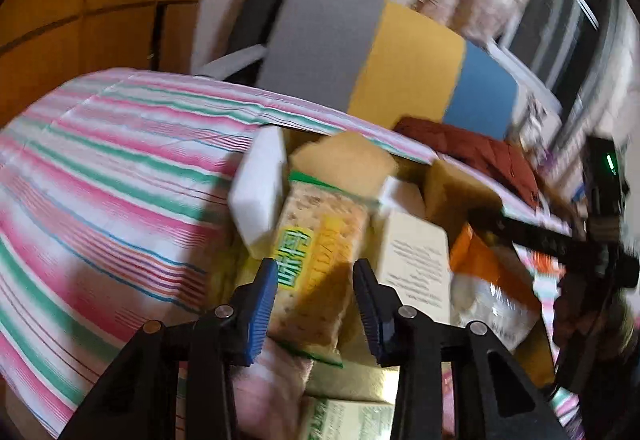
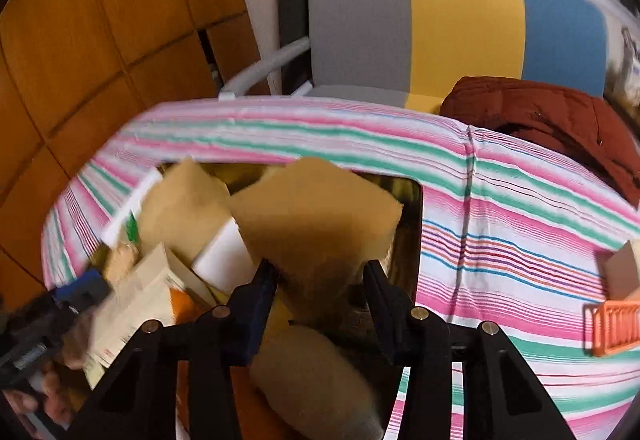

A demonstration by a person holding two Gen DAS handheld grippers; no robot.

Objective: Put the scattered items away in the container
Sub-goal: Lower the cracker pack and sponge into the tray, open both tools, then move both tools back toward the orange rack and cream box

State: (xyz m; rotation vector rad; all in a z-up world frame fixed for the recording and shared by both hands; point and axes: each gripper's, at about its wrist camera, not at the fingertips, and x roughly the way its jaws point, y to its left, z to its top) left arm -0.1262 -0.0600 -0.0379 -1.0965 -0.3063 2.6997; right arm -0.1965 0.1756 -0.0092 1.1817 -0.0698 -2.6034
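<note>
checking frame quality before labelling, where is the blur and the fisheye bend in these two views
Left wrist view: motion blur smears the window and the right edge; the cracker packet between the left gripper reads fairly sharp. Right wrist view: the striped cloth bows into an arc, and the items at lower left are smeared.

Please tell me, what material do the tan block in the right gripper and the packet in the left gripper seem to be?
Tan block: probably sponge or foam; matte, soft rounded edges, dented where the right gripper pinches it. Packet in the left gripper: likely thin clear plastic film, printed green and yellow, with crackers showing through.
</note>
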